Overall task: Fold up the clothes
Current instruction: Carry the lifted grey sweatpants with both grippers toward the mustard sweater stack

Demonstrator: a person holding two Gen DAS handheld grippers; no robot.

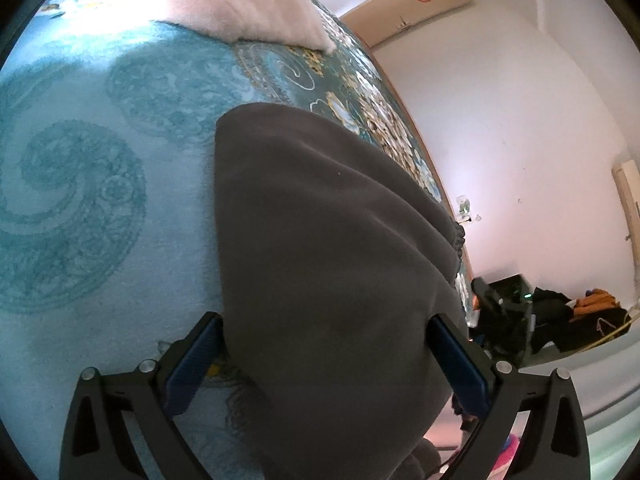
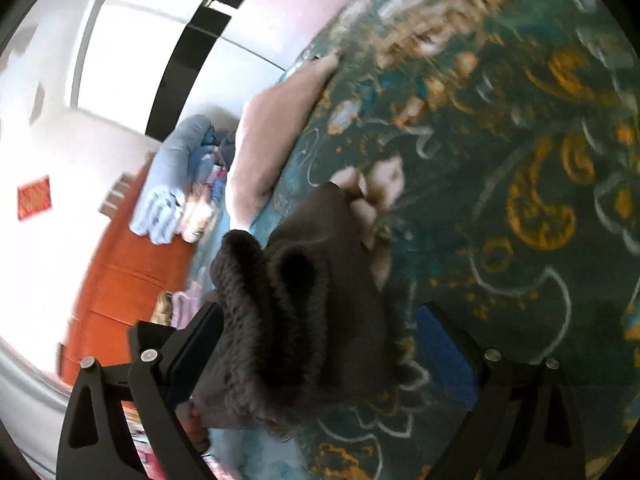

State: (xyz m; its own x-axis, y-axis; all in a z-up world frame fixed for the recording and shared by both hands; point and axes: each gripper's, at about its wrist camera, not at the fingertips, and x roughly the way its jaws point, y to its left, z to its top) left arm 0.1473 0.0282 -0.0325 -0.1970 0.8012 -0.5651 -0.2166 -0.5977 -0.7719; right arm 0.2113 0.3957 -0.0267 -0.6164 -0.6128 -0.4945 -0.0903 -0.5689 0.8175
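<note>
A dark grey fleece garment [image 1: 328, 248] lies on a teal patterned bedspread [image 1: 80, 184], stretching away from me. My left gripper [image 1: 326, 360] stands open, jaws wide apart, and the near end of the garment fills the gap between its blue pads [image 1: 188, 368]. In the right wrist view, a bunched, ribbed edge of the same grey garment [image 2: 280, 320] sits between the wide jaws of my open right gripper [image 2: 320, 352], resting against the left finger [image 2: 192, 356]. The right view is motion-blurred.
A white fluffy pillow [image 1: 240, 0] lies at the far end of the bed. The bed edge [image 1: 424, 152] runs along the right, with dark bags and clothes [image 1: 540, 316] on the floor beyond. A pile of folded fabrics [image 2: 180, 188] and an orange cabinet [image 2: 120, 280] are beside the bed.
</note>
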